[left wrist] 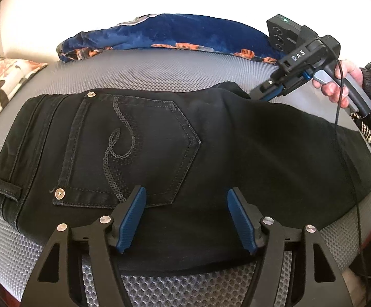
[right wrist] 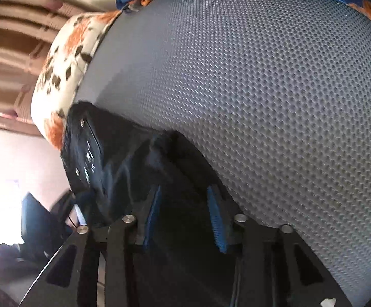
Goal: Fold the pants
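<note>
Black pants (left wrist: 211, 138) lie flat on the grey mesh mat (left wrist: 147, 74), back pocket with sequin swirl (left wrist: 124, 151) facing up, waistband at the left. My left gripper (left wrist: 185, 194) is open and empty, hovering over the near edge of the pants. My right gripper (left wrist: 259, 94) is at the far right edge of the pants, held by a hand. In the right wrist view the right gripper (right wrist: 184, 192) stands open low over the black fabric (right wrist: 134, 158); nothing sits between its blue pads (right wrist: 214, 220).
A blue velvet blanket with orange flowers (left wrist: 172, 33) lies along the mat's far edge. A white floral cushion (left wrist: 3, 87) is at the left. A black cable (left wrist: 338, 107) hangs from the right gripper across the pants. Bare mat (right wrist: 262, 89) stretches beyond the pants.
</note>
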### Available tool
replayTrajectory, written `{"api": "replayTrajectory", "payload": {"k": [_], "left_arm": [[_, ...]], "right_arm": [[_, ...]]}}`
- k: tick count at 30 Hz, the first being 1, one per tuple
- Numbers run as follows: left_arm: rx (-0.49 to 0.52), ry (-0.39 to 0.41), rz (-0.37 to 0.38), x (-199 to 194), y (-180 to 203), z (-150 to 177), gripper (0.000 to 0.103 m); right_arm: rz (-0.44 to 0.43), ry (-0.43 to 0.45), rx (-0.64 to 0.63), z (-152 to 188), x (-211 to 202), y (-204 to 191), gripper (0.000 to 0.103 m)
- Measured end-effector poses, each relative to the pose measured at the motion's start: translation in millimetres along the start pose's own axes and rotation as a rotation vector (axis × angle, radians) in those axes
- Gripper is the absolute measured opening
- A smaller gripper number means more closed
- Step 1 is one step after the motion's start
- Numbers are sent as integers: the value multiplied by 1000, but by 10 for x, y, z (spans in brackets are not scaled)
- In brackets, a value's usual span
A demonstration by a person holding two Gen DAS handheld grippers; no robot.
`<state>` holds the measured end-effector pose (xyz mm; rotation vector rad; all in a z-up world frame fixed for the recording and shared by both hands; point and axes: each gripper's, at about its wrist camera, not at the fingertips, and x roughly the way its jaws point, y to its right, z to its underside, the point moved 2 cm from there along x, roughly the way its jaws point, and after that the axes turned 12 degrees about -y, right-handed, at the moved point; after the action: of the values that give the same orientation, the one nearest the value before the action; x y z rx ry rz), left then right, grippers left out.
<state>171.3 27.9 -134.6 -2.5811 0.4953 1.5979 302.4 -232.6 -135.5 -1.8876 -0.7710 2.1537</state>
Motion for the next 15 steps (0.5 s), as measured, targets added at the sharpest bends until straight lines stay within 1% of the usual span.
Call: {"api": "replayTrajectory", "payload": {"k": [1,4,8,11,13,14,15], "left_arm": [[1,-1,-2,1,2,6,67],[-3,-4,0,3,-4,18,67],[5,-7,-7,10,14,19,69],[12,-8,-17,19,33,23,70],[15,-9,-20,26,48,24,72],[18,-11,-23,30,52,23,73],[20,-12,-26,35,56,19,73]], "right_arm": [[2,-4,-4,21,-6,29,22],[-2,-13,2,90,-34,119,17],[-11,-18,15,173,-72,206,16],[-59,-30,11,234,-59,249,18],[-81,-9,12,250,-57,266,20],[-94,5,15,253,-58,259,18],[-85,23,12,261,-77,247,8]]}}
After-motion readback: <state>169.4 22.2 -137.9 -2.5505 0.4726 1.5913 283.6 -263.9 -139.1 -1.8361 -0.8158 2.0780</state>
